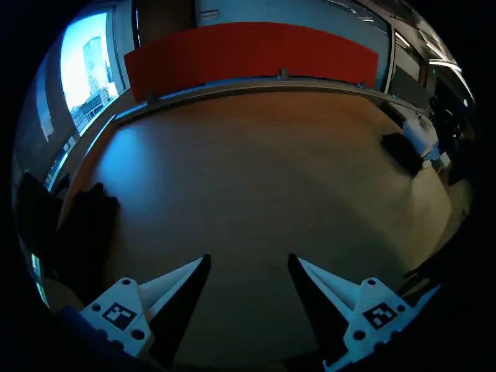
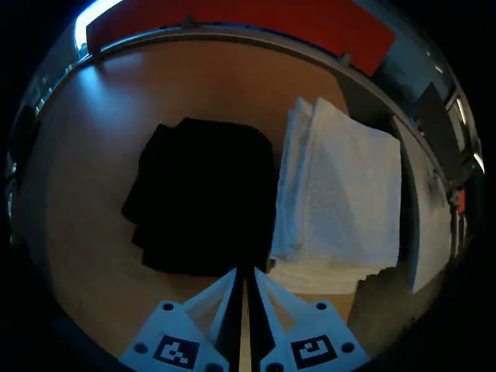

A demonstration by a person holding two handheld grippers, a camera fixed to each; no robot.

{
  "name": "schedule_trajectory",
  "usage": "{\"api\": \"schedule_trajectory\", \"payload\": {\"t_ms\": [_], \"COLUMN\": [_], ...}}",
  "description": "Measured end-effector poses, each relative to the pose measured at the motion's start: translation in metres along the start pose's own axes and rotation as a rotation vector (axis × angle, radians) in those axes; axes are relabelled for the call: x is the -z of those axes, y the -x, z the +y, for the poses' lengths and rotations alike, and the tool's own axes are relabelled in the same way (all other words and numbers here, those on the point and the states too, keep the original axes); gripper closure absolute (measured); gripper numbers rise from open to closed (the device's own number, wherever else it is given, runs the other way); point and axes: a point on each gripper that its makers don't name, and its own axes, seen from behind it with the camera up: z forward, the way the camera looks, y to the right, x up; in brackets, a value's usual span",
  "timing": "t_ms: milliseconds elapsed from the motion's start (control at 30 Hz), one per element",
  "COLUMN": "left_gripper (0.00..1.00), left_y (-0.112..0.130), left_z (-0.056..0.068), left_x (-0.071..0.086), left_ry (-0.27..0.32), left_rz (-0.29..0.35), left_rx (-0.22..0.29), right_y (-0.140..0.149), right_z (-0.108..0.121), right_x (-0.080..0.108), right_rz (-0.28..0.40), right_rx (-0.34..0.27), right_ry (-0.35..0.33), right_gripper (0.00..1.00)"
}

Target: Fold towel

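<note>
Towels look pretty much sorted already, as far as anyone can judge from this. In the right gripper view a black, soft-looking towel [image 2: 204, 192] lies folded into a chunky rectangle with slightly uneven layered edges in the middle of the smooth orange-brown wooden worktop [image 2: 93, 155]. Just beside it on the right sits a stack of white terry towels [image 2: 347, 192], nubbly texture, folded neat and square. The right tongs [image 2: 245, 271] are drawn together with only a sliver of wood showing between them. Their tips sit right at the black towel's near edge, and it's too dark to tell if they're nipping it. The left tongs [image 1: 248, 256] are spread wide apart over bare worktop with nothing between them, a long red panel [image 1: 248, 53] running along the back. So what's left is probably a last tidy or one more fold on the black one, if anything.
</note>
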Motion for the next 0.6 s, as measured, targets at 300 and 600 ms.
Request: {"api": "schedule_trajectory", "payload": {"t_ms": [300,600], "left_gripper": [0.08,0.08], "left_y": [-0.001,-0.001], "left_z": [0.001,0.001], "left_x": [-0.001,-0.001], "left_ry": [0.003,0.007], "left_rz": [0.0,0.001], "left_rx": [-0.005,-0.006], "right_y": [-0.004,-0.011], "right_z": [-0.002,-0.014], "right_x": [0.006,0.013], "right_rz": [0.034,0.087], "right_rx": [-0.006,0.001], "right_ry": [0.009,-0.004], "right_gripper": [0.57,0.21]}}
